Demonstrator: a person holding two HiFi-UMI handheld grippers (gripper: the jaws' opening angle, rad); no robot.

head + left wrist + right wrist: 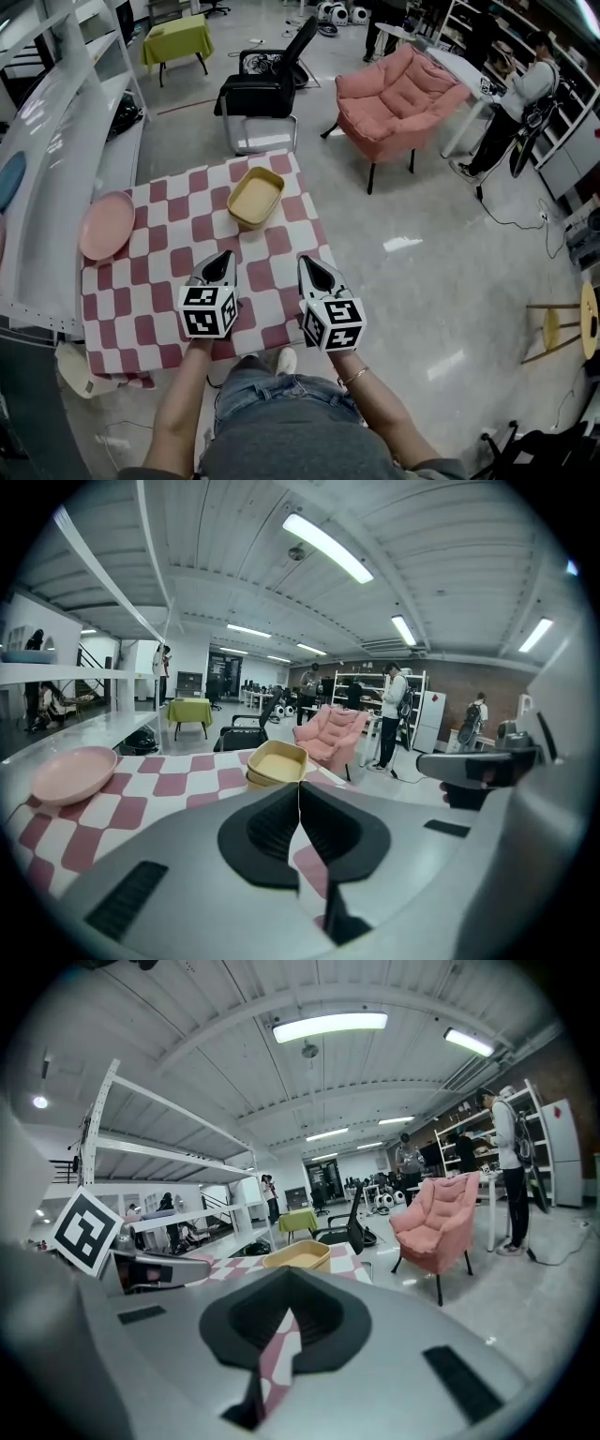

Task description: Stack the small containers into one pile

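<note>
Head view: the yellow containers (255,197) sit nested as one pile toward the far side of the checkered desk (141,281). A pink plate (106,225) lies well left of the pile near the desk's left edge, not touching it. L hand-held gripper (226,255) and R hand-held gripper (306,262) are side by side on the near side of the pile, well apart from it, tips aimed its way. L gripper view: jaws together, pads touching, nothing btw them. The pile (277,761) is straight ahead beyond the tips, w/ what looks like a second rim under the top one, and the plate (73,772) is off to its left. R gripper view: tips meet here too, only checkered cloth shows through the gap lower down, nothing held, and the pile (298,1256) is dead ahead. Judgement: stacking looks done, since no loose small container shows near the pile and the plate prob. doesn't count. Next move calls for little, maybe a check that the pile sits square. If the plate is meant to go on, L would need to open, reach left of the pile and take the rim.
</note>
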